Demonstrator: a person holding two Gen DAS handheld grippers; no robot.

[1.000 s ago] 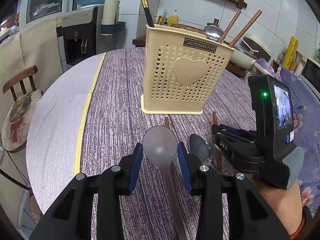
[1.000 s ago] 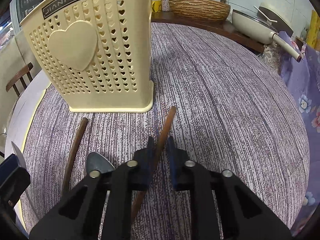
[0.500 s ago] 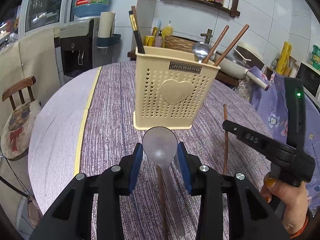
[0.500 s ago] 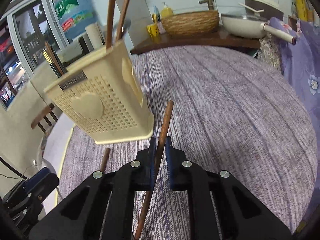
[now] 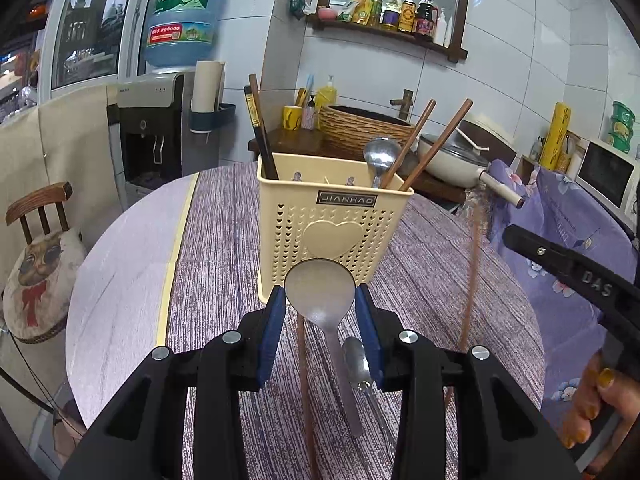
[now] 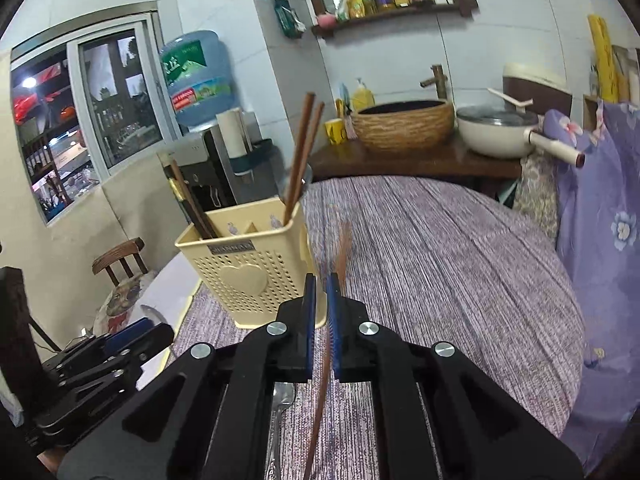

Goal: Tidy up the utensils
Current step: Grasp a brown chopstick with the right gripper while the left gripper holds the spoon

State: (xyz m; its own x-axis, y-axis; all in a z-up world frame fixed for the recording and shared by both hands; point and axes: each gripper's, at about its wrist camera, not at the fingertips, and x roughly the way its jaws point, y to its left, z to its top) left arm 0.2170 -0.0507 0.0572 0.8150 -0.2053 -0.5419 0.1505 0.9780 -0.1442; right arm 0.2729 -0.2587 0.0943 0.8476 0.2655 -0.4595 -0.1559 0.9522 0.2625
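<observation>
- Left gripper (image 5: 320, 312) pinching a spoon (image 5: 322, 300) by the bowl between blue pads, raised for dropping into the holder (image 5: 332, 224) just beyond the fingertips.
- Right gripper (image 6: 320, 312) pressed on a blurred chopstick (image 6: 340, 256), tip aimed past the fingers toward the holder.
- Below the fingers, another chopstick (image 5: 304, 392) and spoon (image 5: 358, 364) lying unsorted on the table (image 5: 224, 240).

- The round bench (image 5: 224, 240) wears a purple streaked cloth.
- A cream utensil holder (image 5: 332, 236) stands ahead of the left claw (image 5: 320, 320).
- Beneath that claw lie a brown chopstick (image 5: 306, 392) and a metal spoon (image 5: 356, 360).
</observation>
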